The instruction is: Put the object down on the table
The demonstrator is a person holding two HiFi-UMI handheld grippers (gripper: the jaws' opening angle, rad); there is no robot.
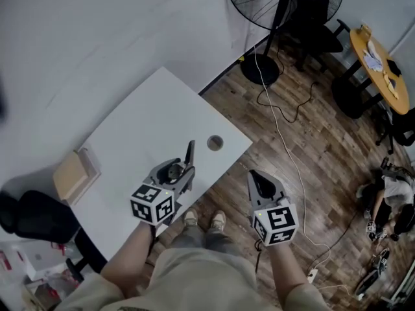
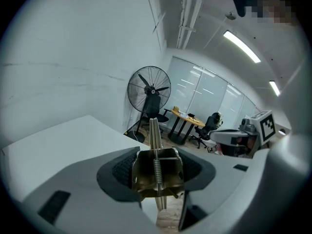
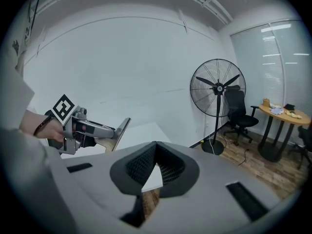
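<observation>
My left gripper (image 1: 178, 171) is shut on a metal spring clamp (image 1: 189, 155) and holds it just above the near edge of the white table (image 1: 139, 125). In the left gripper view the clamp's body and coil spring (image 2: 157, 173) sit between the dark pads, and its thin flat blade (image 2: 154, 133) points forward and up. The right gripper view shows the left gripper (image 3: 80, 128) from the side, with the blade (image 3: 120, 130) sticking out. My right gripper (image 1: 261, 181) is off the table to the right, above the wooden floor. Its jaws (image 3: 156, 152) are shut, tips touching, with nothing in them.
A round cable hole (image 1: 215, 142) lies in the table near its right corner. A tan box (image 1: 74, 175) stands at the table's left edge beside a black chair (image 1: 29, 216). A standing fan (image 1: 279, 5), floor cables (image 1: 285, 141) and a round wooden table (image 1: 380, 60) lie beyond.
</observation>
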